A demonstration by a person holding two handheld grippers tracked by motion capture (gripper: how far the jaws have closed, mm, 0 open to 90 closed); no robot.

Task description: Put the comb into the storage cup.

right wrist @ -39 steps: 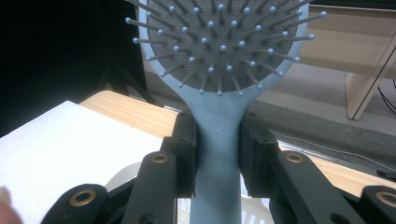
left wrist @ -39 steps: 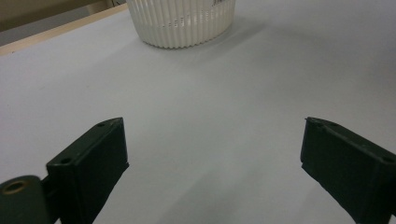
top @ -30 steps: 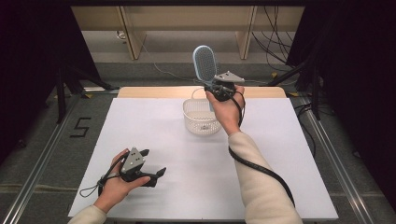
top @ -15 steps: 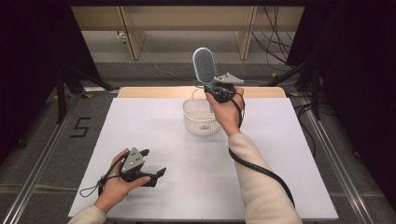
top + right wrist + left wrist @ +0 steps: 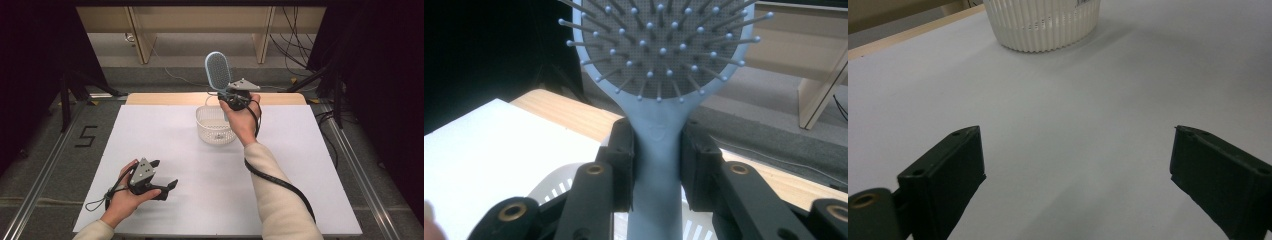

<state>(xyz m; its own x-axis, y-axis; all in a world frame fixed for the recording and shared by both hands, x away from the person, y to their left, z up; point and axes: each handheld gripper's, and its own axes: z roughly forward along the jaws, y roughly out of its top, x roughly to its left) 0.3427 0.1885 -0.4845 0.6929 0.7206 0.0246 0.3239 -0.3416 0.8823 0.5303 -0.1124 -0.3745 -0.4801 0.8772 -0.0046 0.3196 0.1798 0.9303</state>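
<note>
The big white table top (image 5: 310, 170) takes up most of the high view, with a strip of bare wood at its far edge. Near the far middle of it sits a round white slotted plastic basket (image 5: 216, 125), and it looks basically empty apart from a small dark bit at the bottom I can't make out.

Above the basket, the right gripper (image 5: 235, 96) is pinching the handle of a light blue oval hairbrush with ball-tipped bristles (image 5: 218, 71). In the right gripper view the two black jaws press on either side of the handle just under the head (image 5: 659, 145), and the brush stands upright, head up, bristle face toward the camera.

My guess is the brush is going into the basket. To do that well I'd tip it so the handle end drops in first, lower until it rests on the bottom or rim, then let go. Dropping from this height could tip such a light basket.

Pose-wise: right forearm stretched forward, hand raised over the basket's near edge, gripper pointing up. The left gripper (image 5: 161, 176) rests low on the near left of the table, jaws spread wide with nothing between them, aimed roughly at the basket (image 5: 1040, 22).
</note>
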